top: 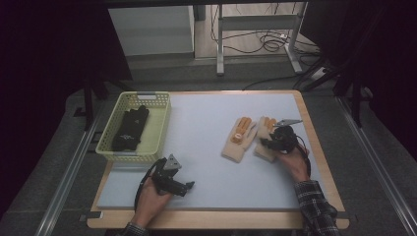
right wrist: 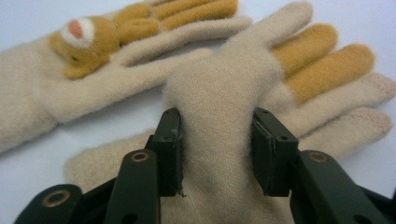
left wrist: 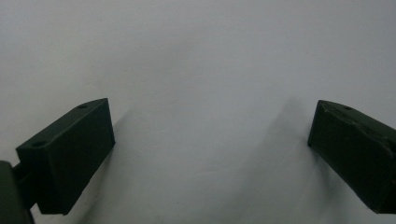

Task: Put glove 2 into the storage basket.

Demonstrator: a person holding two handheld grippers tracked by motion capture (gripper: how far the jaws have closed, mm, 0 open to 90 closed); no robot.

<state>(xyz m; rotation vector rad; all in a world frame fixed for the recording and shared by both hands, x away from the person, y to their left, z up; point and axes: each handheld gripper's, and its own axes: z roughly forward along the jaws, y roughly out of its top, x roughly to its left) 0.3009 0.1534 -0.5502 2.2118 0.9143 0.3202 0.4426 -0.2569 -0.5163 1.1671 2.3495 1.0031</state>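
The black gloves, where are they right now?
In the high view the black gloves lie inside the yellow basket at the table's left side, just beyond the left gripper.

No text, label, brand, number or sign can be read in any view. The black glove (top: 130, 129) in the basket (top: 160, 127) carries pale marks, too small to make out as writing.
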